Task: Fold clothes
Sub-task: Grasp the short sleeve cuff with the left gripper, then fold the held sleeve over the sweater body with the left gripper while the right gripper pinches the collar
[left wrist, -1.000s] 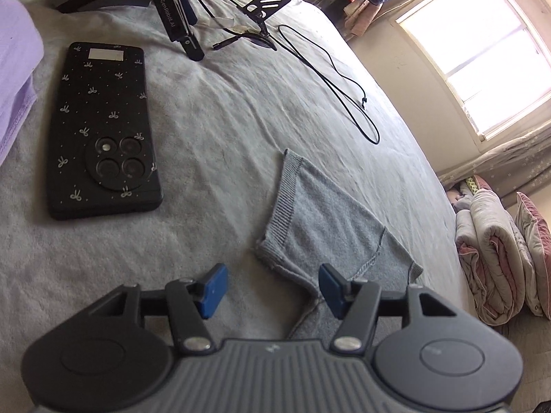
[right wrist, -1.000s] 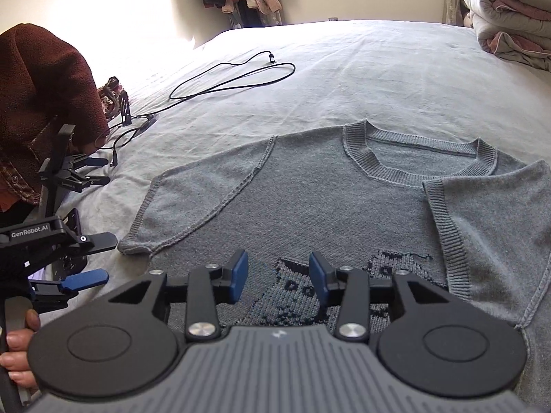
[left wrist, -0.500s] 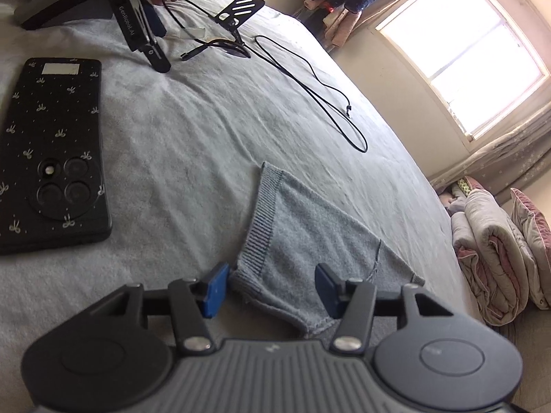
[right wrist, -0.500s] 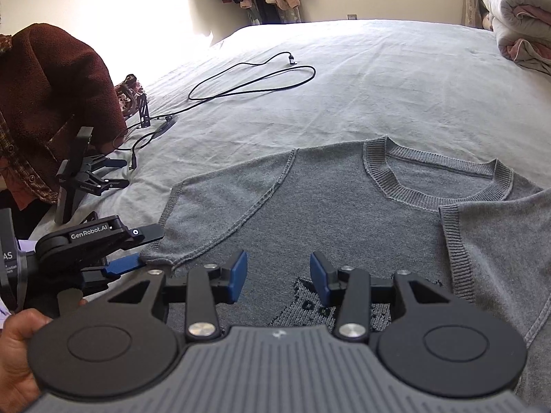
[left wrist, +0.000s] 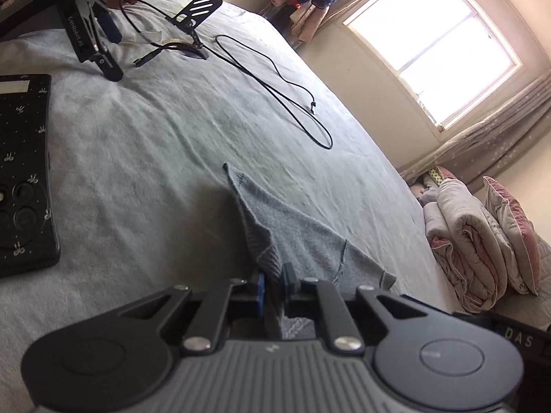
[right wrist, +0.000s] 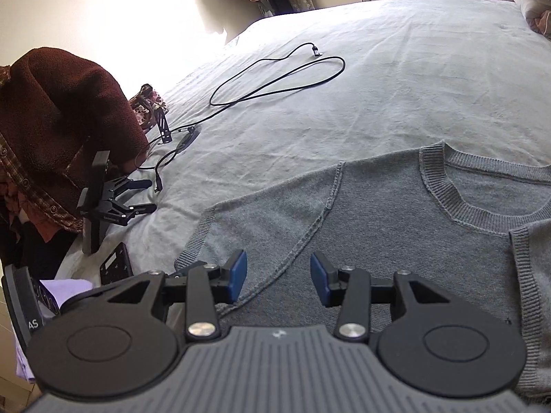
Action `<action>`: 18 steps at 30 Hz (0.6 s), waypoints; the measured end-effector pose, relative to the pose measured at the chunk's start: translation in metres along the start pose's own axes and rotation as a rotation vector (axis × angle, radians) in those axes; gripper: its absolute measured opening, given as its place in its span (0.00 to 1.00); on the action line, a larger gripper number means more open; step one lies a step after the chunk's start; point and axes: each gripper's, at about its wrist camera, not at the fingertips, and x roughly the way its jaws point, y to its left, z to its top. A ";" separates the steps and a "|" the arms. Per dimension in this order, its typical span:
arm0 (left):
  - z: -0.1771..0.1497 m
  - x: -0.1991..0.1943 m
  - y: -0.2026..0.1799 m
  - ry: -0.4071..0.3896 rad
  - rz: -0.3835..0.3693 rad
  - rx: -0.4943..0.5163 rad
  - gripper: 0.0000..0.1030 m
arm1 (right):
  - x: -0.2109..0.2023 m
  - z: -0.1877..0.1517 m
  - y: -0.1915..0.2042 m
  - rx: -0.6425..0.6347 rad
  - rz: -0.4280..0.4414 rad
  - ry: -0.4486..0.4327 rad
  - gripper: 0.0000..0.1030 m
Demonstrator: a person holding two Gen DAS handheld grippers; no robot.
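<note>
Phone left of the left tongs, on the bed. Left tongs pinched narrow on the ribbed cuff of the grey sweater, sleeve lifted ahead. Right tongs wide, holding nothing, above the sweater's shoulder seam. Sweater spread flat; folding barely begun, this sleeve and body folds apparently left. No containers visible.

The sweater lies flat on the bed, directly ahead of and beneath the right tongs. Its sleeve extends forward from between the closed left tongs. The phone lies left of the left tongs. The cable lies further ahead on the bed. The folded quilts sit to the right, beyond the bed edge.
</note>
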 end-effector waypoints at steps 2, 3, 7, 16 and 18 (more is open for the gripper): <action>-0.002 0.001 -0.010 0.022 -0.043 0.071 0.09 | 0.006 0.004 0.000 0.022 0.024 0.005 0.44; -0.003 0.001 -0.016 0.029 -0.057 0.118 0.09 | 0.010 0.005 -0.001 0.034 0.037 0.007 0.44; -0.014 0.008 -0.037 0.095 -0.108 0.287 0.09 | 0.017 0.007 -0.007 0.095 0.076 0.010 0.48; -0.038 0.024 -0.053 0.222 -0.139 0.488 0.10 | 0.013 0.003 -0.032 0.199 0.145 -0.002 0.49; -0.041 0.026 -0.055 0.258 -0.153 0.514 0.10 | 0.012 0.002 -0.037 0.221 0.160 -0.005 0.49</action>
